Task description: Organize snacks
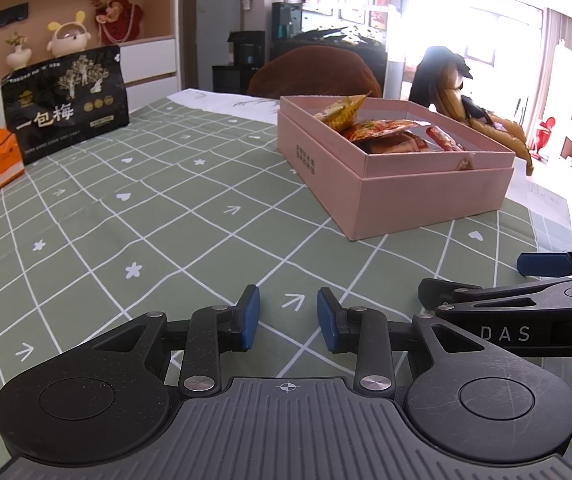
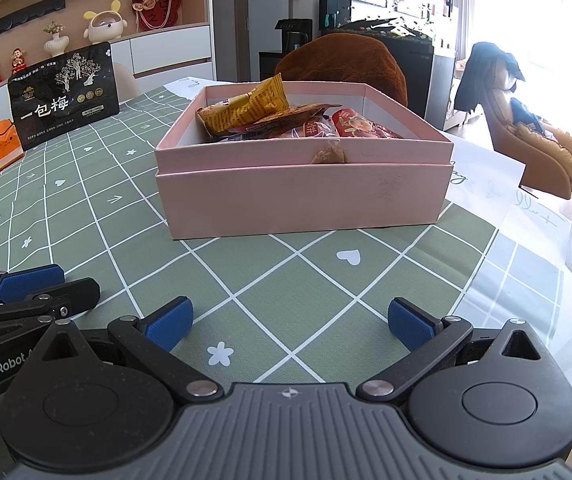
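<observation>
Both empty: left hand-held gripper (image 1: 288, 318) narrowly parted, right hand-held gripper (image 2: 289, 326) spread wide. Pink box (image 2: 301, 196) straight ahead of right, nearer; snack packets (image 2: 246, 114) inside.

A pink box (image 2: 301, 196) is sitting open-topped, its upper part nested in a slightly wider lower part, straight ahead of the right jaws and ahead and to the right of the left jaws, well apart from both. Snack packets are lying piled inside it: a yellow packet (image 2: 246, 110) is leaning tilted at the far left, and red packets (image 2: 361, 126) are lying flatter toward the right. A small brown scrap is hanging over the near rim. A black snack bag (image 1: 64, 102) with gold tree artwork and white characters is standing upright far ahead and left of both jaws.
</observation>
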